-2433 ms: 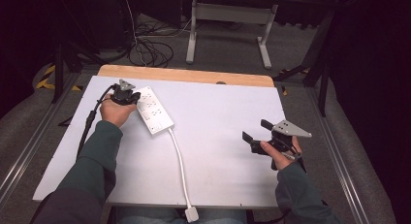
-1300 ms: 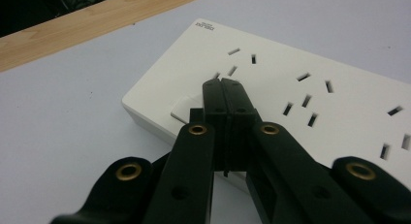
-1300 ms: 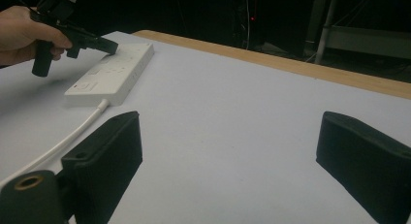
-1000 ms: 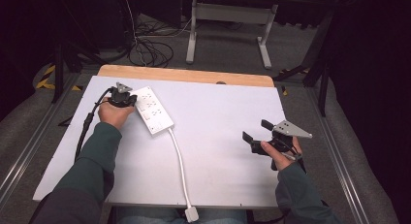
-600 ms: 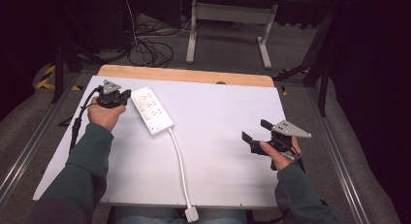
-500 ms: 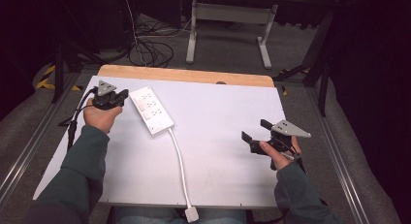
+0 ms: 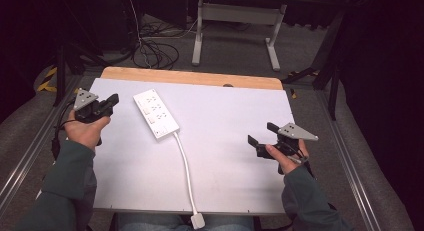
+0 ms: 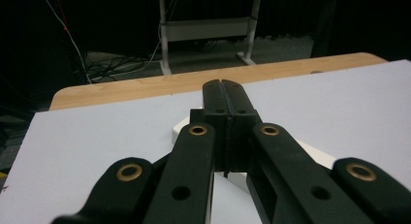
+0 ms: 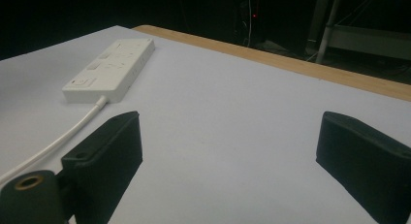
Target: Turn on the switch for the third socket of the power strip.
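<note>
power strip (image 7: 156,114) flat on table (image 7: 225,111), cord (image 7: 185,171) toward 6 o'clock | left gripper (image 7: 111,102) at its 9 o'clock, jaws pressed together, empty | right gripper (image 7: 261,139) at 4 o'clock, jaws wide

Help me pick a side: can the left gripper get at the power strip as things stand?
Probably yes: the left gripper sits just beside the power strip, bare table between, though its jaws are shut.

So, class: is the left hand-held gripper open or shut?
Shut. In the left gripper view, the left hand-held gripper has both black jaws pressed flat together with nothing between them, just short of the white power strip.
</note>
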`<state>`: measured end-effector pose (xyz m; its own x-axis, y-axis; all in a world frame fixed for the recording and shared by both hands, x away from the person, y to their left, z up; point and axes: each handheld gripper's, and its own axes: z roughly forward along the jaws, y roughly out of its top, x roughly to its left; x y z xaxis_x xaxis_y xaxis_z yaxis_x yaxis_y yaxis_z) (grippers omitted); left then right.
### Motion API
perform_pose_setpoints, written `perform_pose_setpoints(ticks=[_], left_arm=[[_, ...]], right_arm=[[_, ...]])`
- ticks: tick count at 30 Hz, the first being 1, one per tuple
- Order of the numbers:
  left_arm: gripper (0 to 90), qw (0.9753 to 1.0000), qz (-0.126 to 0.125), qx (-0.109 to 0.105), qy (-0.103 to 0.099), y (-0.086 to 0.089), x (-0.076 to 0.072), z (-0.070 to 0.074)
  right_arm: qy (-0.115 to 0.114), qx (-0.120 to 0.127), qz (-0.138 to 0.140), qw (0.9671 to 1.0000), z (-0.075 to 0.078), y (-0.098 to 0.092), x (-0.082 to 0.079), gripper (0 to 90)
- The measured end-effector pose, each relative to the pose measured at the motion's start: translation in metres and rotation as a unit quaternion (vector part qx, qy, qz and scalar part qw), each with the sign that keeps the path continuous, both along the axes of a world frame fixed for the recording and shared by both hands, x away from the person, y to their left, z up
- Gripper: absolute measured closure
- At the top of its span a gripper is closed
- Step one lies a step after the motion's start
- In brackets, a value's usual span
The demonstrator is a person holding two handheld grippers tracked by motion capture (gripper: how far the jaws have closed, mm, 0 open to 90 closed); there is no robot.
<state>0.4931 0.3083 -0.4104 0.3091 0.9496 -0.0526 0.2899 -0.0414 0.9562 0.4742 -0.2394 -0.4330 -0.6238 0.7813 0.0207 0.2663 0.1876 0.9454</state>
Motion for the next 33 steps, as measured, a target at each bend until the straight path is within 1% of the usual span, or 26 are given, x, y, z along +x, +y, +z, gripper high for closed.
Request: perform_pose_setpoints(ticks=[8, 12, 17, 21, 24, 30, 33], left_arm=[[89.9, 0.9998, 0.002, -0.018, -0.009, 0.006, -0.022, 0.002], [89.9, 0.9997, -0.005, -0.019, -0.014, 0.007, -0.032, 0.004], [89.9, 0.9995, -0.003, -0.026, -0.019, 0.008, -0.041, 0.005], [89.9, 0.9994, -0.005, -0.025, -0.025, 0.009, -0.047, 0.006], [89.9, 0.9994, -0.005, -0.022, -0.025, 0.01, -0.052, 0.006], [89.9, 0.9989, 0.001, -0.031, -0.035, 0.013, -0.062, 0.007], [89.9, 0.9987, 0.001, -0.035, -0.036, 0.014, -0.066, 0.007]], right_arm=[[-0.001, -0.001, -0.002, 1.0, 0.0, 0.0, 0.0, 9.9], [-0.001, -0.002, -0.002, 1.0, 0.0, 0.0, 0.0, 9.9], [0.0, 0.0, -0.001, 1.0, 0.0, 0.0, 0.0, 9.9], [0.0, -0.002, 0.002, 1.0, 0.0, 0.001, 0.0, 9.9], [0.001, -0.001, 0.001, 1.0, 0.0, 0.001, 0.0, 9.9], [-0.002, -0.002, 0.001, 1.0, 0.0, 0.001, 0.0, 9.9], [0.0, -0.002, 0.0, 1.0, 0.0, 0.001, 0.0, 9.9]])
